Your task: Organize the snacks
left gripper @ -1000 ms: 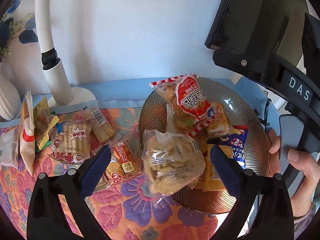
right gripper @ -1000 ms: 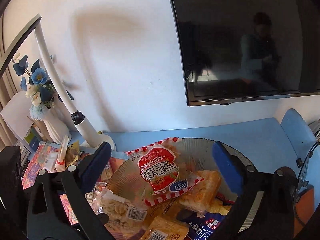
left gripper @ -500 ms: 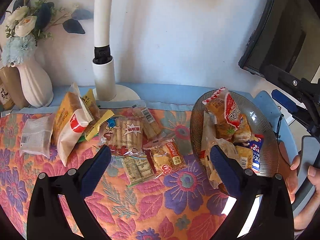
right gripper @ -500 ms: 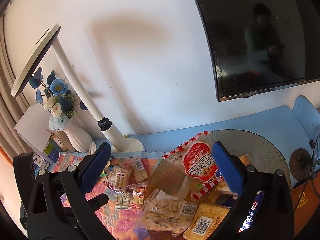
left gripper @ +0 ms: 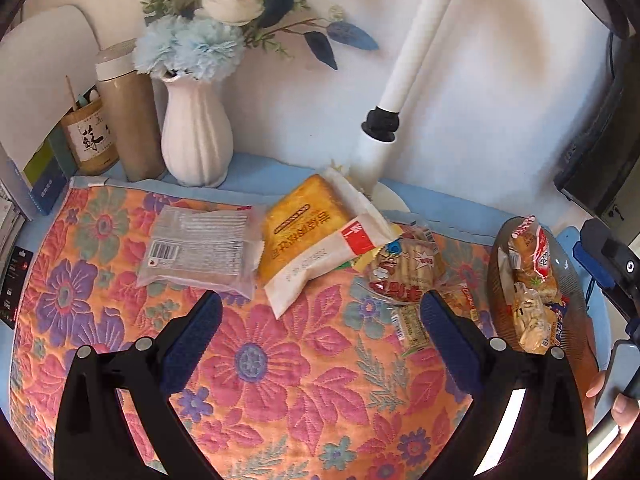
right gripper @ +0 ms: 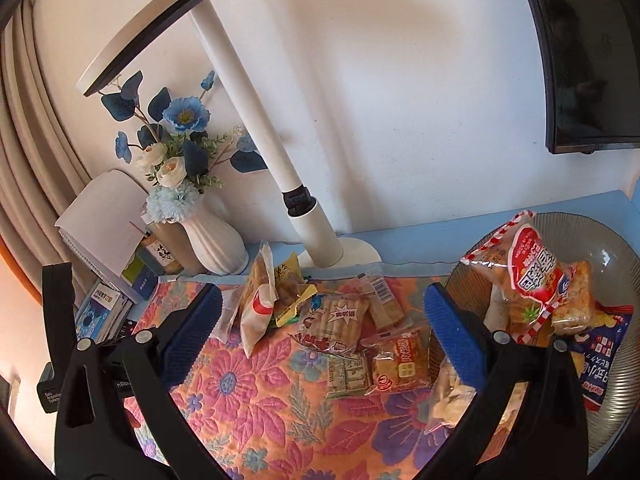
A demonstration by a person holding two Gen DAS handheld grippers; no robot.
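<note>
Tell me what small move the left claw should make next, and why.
Probably ease forward and down toward the yellow bread packet. The left claw is open and empty, that packet lies loose on the floral mat, and the glass plate already holds other snacks.

Hidden or cut off, as I see it:
- Glass plate (right gripper: pixel 624 408): far side cut by the frame at 3 o'clock in my right wrist view; its near rim sits behind my right gripper's (right gripper: pixel 320 330) finger.
- Clear bag of pale snacks (right gripper: pixel 448 396): half covered by that finger.
- Blue packet (right gripper: pixel 600 360): print too blurred to read, lower end hidden.
- Monitor (right gripper: pixel 592 52): clipped at 2 o'clock.
- Small flat packet (left gripper: pixel 408 324): label too small to read; my left gripper (left gripper: pixel 320 330) finger covers its edge at 3 o'clock.
- Books (left gripper: pixel 12 216): cut off at 9 o'clock.
</note>
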